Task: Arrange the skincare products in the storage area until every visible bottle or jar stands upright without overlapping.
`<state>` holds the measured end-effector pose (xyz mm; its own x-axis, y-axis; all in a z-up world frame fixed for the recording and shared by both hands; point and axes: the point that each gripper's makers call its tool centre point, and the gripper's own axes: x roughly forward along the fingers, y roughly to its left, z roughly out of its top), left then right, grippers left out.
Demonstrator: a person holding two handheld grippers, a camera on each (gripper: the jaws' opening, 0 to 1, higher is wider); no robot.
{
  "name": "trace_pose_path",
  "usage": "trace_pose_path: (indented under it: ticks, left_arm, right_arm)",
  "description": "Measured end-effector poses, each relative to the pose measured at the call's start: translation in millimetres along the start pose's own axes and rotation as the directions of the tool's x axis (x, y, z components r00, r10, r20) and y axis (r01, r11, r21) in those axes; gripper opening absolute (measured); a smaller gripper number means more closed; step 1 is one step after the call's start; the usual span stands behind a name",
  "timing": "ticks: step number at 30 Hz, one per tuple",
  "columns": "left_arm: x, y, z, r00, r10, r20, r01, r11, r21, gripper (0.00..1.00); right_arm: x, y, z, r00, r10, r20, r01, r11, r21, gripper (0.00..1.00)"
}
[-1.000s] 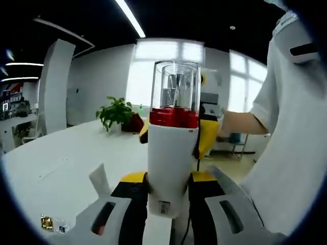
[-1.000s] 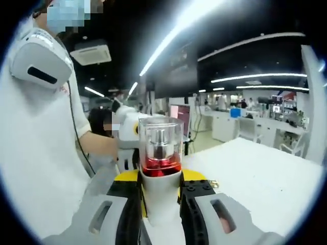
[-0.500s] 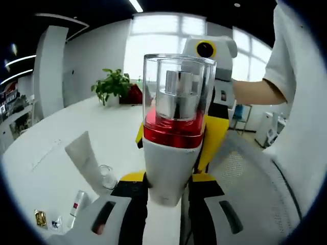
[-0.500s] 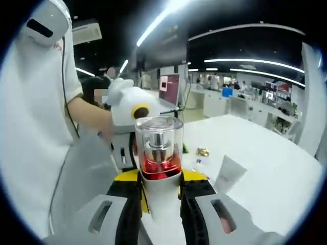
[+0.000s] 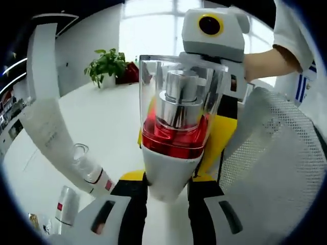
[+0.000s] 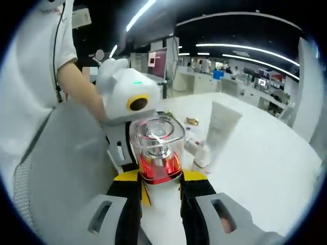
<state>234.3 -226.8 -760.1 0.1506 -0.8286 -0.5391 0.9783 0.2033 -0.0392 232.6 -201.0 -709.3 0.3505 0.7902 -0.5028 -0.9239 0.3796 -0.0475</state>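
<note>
Gripping red-banded bottle w/ both grippers, over table.

Left claw: grey jaws, black-and-yellow body, oval slots. Right claw: same. Person: white short sleeve, thin black cable.

The white pump bottle with a clear glossy plastic cap is showing a polished silver metal pump and a shiny translucent red collar; its white body is looking smooth and satin. The same bottle is gleaming in the right gripper view. The white squeeze tube of matt plastic is carrying a clear glossy cap. The grey mesh-textured storage tray is appearing rough and woven. The white tabletop is looking smooth and faintly glossy.
</note>
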Motion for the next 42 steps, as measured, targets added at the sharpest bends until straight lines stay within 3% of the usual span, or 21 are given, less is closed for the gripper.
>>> trace_pose_path:
  ticks: [7, 14, 24, 35, 39, 42]
  left_arm:
    - [13.6, 5.5, -13.9, 1.0, 0.006, -0.03, -0.007, 1.0, -0.017, 0.26]
    - [18.8, 8.5, -17.4, 0.999, 0.007, -0.039, -0.008, 1.0, -0.021, 0.26]
    - [22.7, 17.9, -12.6, 1.0, 0.011, 0.01, -0.01, 0.996, -0.09, 0.26]
    - [-4.2, 26.2, -23.1, 0.998, 0.061, 0.006, -0.059, 0.98, -0.189, 0.35]
    - [-18.1, 25.0, -33.0, 0.996, 0.083, -0.016, -0.085, 0.971, -0.226, 0.41]
    - [-33.3, 22.5, -33.2, 0.994, 0.113, -0.001, -0.109, 0.953, -0.281, 0.46]
  right_arm:
    - [4.9, -5.8, -17.8, 0.999, -0.012, -0.041, 0.012, 1.0, 0.001, 0.27]
    - [6.7, -11.5, -25.3, 0.998, -0.014, -0.058, 0.014, 1.0, 0.002, 0.27]
    - [6.7, -29.5, -24.6, 0.998, -0.022, -0.065, 0.023, 1.0, 0.01, 0.27]
    - [5.9, -64.3, -26.5, 0.997, -0.031, -0.073, 0.032, 0.999, 0.005, 0.28]
    - [11.3, -74.4, -25.0, 0.998, -0.028, -0.06, 0.028, 1.0, -0.004, 0.28]
    - [15.0, -85.5, -23.9, 0.998, -0.029, -0.055, 0.028, 0.999, -0.026, 0.28]
